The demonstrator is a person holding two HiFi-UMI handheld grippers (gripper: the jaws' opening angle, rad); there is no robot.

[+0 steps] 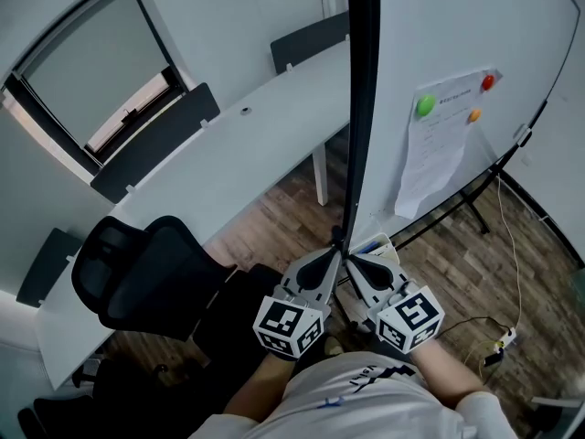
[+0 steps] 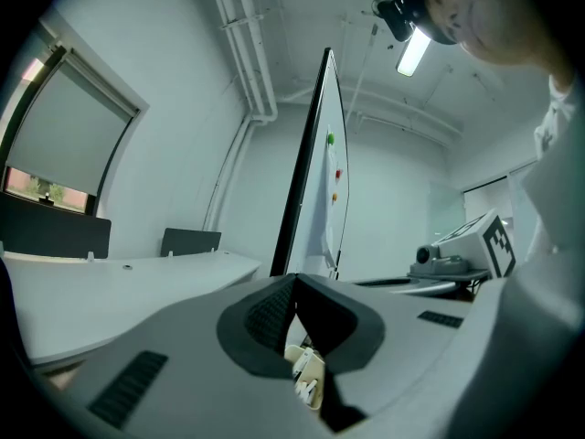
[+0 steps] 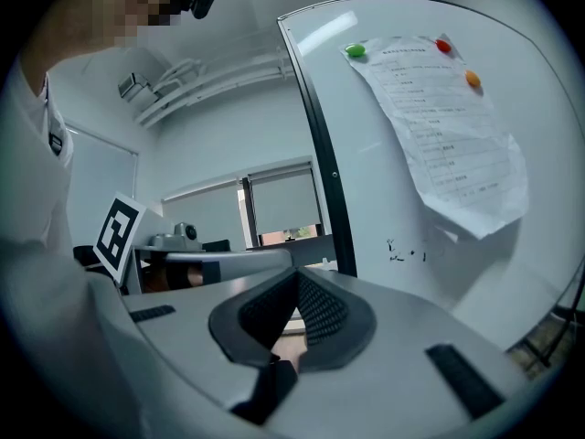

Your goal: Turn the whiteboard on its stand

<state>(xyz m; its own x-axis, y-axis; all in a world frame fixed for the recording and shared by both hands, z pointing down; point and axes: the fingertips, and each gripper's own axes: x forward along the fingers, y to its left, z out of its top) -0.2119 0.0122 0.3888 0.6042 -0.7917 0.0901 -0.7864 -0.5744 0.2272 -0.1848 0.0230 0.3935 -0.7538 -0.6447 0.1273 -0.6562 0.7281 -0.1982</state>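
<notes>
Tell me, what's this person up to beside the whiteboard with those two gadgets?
A person stands at the edge of the whiteboard, a handheld gripper in each hand. The left gripper and right gripper both have their jaws closed on nothing, tips side by side near the board's dark frame. Whether they touch it is unclear. A sheet of paper hangs on the board.

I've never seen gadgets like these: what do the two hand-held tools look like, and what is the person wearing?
Both the left gripper and right gripper are pale grey, with dark ribbed pads and a cube of black-and-white square markers. The person wears a white shirt.
</notes>
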